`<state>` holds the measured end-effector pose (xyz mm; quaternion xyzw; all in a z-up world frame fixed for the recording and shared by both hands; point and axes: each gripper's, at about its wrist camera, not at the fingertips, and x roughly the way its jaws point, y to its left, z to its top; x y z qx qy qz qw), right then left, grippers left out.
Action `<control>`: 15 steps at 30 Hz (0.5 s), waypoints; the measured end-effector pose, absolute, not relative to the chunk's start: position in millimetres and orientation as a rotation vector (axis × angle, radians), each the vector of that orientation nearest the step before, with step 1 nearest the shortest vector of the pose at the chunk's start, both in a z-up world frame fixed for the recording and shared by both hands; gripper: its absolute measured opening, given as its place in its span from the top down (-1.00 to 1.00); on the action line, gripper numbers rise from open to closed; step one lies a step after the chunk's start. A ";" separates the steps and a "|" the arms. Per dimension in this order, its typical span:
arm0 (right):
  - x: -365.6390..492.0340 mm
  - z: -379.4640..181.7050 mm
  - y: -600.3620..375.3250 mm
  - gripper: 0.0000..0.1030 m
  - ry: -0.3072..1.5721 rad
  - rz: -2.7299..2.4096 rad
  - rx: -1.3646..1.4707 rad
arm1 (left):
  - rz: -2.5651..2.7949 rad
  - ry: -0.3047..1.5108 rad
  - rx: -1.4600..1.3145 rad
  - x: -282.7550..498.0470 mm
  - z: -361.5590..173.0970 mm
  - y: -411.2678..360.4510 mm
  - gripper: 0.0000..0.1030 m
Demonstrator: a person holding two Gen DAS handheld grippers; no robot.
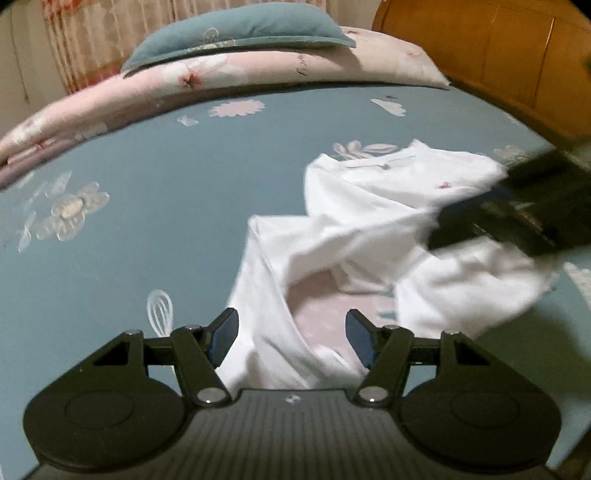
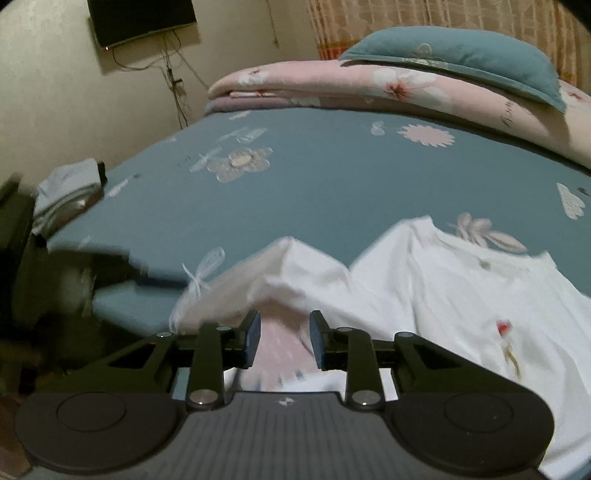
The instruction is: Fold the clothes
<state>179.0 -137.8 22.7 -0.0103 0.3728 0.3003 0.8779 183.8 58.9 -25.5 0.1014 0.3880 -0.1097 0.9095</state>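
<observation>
A crumpled white garment (image 1: pixel 369 229) lies on the blue flowered bedsheet (image 1: pixel 166 184), one fold turned up so a pinkish inner side shows. My left gripper (image 1: pixel 291 336) stands open over its near edge, with cloth lying between the pads but not pinched. The right gripper (image 1: pixel 480 221) shows as a dark blur over the garment's right side. In the right wrist view the white garment (image 2: pixel 461 295) carries a small red motif, and my right gripper (image 2: pixel 284 339) is open with a narrower gap just above the pinkish fold. The left gripper (image 2: pixel 118 269) is a blur at the left.
A folded pink floral quilt (image 1: pixel 258 70) with a teal pillow (image 1: pixel 240 29) on top lies along the far side of the bed. A wooden headboard (image 1: pixel 498 55) stands at the right. A small pile of grey clothes (image 2: pixel 66 192) sits by the bed's left edge, below a wall-mounted screen (image 2: pixel 144 18).
</observation>
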 end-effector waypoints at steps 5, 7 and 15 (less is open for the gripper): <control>151.3 17.2 -163.5 0.37 0.764 0.594 -0.022 | -0.163 0.845 0.105 229.0 -26.7 74.0 -0.21; 142.2 15.8 -173.9 0.37 0.757 0.579 -0.029 | -0.164 0.880 0.056 241.1 -29.9 80.8 -0.18; 126.8 5.9 -189.5 0.37 0.746 0.572 -0.055 | -0.145 0.973 0.097 270.7 -47.6 74.3 0.30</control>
